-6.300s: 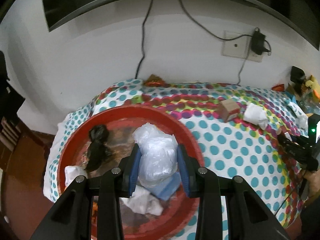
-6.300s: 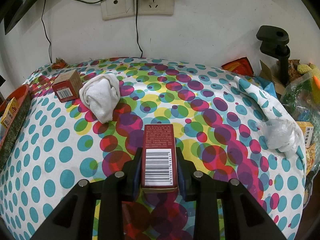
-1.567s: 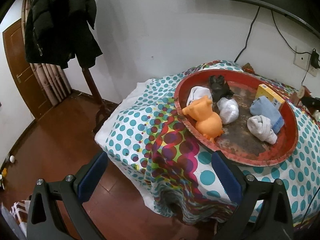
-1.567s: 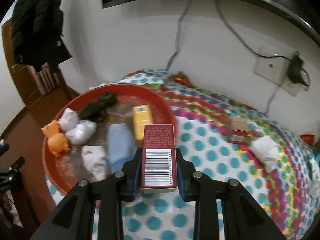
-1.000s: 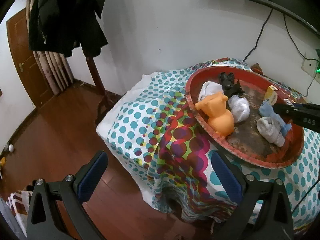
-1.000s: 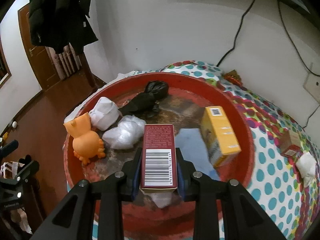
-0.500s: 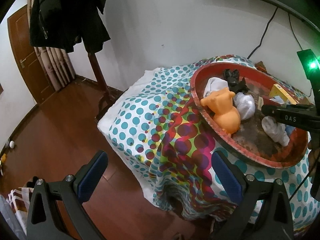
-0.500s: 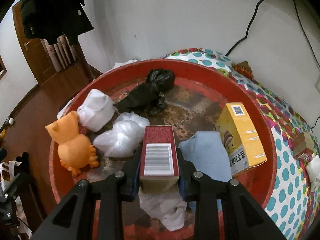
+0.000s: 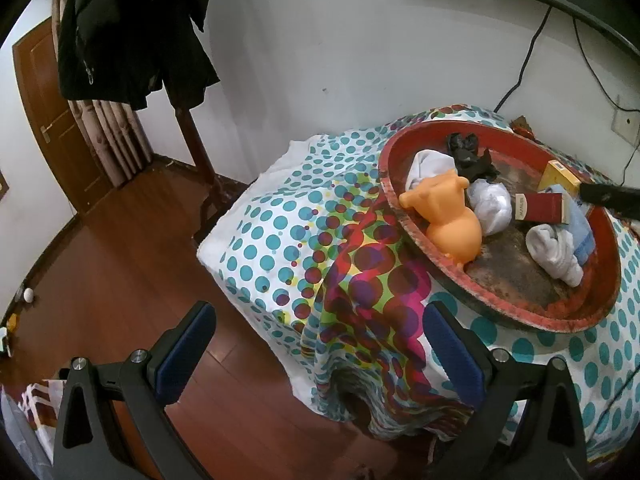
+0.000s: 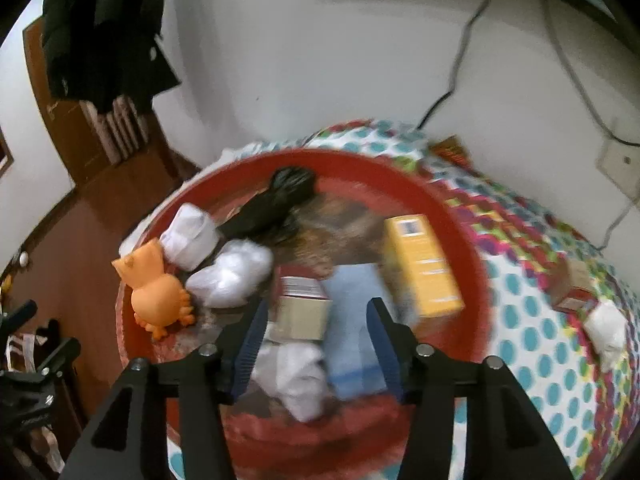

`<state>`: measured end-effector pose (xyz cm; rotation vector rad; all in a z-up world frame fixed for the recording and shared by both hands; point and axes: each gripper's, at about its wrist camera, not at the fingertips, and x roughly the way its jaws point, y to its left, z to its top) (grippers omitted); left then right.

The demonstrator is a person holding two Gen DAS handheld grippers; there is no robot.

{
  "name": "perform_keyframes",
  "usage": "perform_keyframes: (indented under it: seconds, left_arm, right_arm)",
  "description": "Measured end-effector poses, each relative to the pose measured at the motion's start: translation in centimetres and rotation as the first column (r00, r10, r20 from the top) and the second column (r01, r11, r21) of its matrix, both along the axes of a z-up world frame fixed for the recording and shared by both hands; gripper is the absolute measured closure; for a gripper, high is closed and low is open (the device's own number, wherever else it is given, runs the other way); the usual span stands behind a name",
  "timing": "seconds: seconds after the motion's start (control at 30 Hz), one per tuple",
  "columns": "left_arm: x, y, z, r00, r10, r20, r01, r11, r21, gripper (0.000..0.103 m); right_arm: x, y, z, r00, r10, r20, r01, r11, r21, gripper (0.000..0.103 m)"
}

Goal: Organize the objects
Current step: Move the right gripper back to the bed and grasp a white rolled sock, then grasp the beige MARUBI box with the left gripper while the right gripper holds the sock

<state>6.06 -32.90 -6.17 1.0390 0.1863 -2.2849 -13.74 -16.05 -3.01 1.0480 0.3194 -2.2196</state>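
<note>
Now the red box (image 10: 301, 307) lies in the red tray (image 10: 472, 264), just ahead of the right tongs (image 10: 316, 340), whose jaws have just been opening clear of it. Light, stiff cardboard; its long sides suit gripping. Left tongs (image 9: 316, 354) gape empty, well short of the table (image 9: 280, 240).

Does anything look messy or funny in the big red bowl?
A bit. The dark red box lies tipped on the blue cloth instead of flat on the red tray's floor, and that floor looks stained and worn. The orange toy crowds the rim.
</note>
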Motion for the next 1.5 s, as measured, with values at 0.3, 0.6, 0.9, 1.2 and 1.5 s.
perform_keyframes:
  seconds: [0.3,0.6,0.9,1.2,1.5]
  left_arm:
    - [-0.5,0.4,-0.6,1.000,-0.011,0.022,0.012,1.000,-0.012,0.000]
    - [-0.4,0.3,-1.0,1.000,-0.016,0.002,0.016,1.000,0.025,0.000]
    - [-1.1,1.0,-0.8,0.999,-0.034,0.016,0.034,0.999,-0.006,0.000]
    - [-3.8,3.8,1.5,0.992,-0.119,0.038,0.122,0.990,-0.071,0.000]
    - [-10.5,11.2,5.3,0.937,-0.349,0.018,0.349,0.928,-0.133,0.000]
  right_arm:
    - [-5.1,12.6,1.8,0.967,-0.247,-0.060,0.248,0.969,0.015,0.042]
    - [-11.4,24.2,-0.2,0.877,-0.477,-0.061,0.480,0.877,0.032,0.042]
    - [-15.7,26.7,-3.8,0.851,-0.525,0.002,0.525,0.851,-0.021,0.042]
    - [-17.5,24.7,-6.5,0.881,-0.473,-0.007,0.472,0.880,0.048,0.042]
    - [-17.8,25.0,-7.5,0.900,-0.435,0.010,0.434,0.899,0.056,0.042]
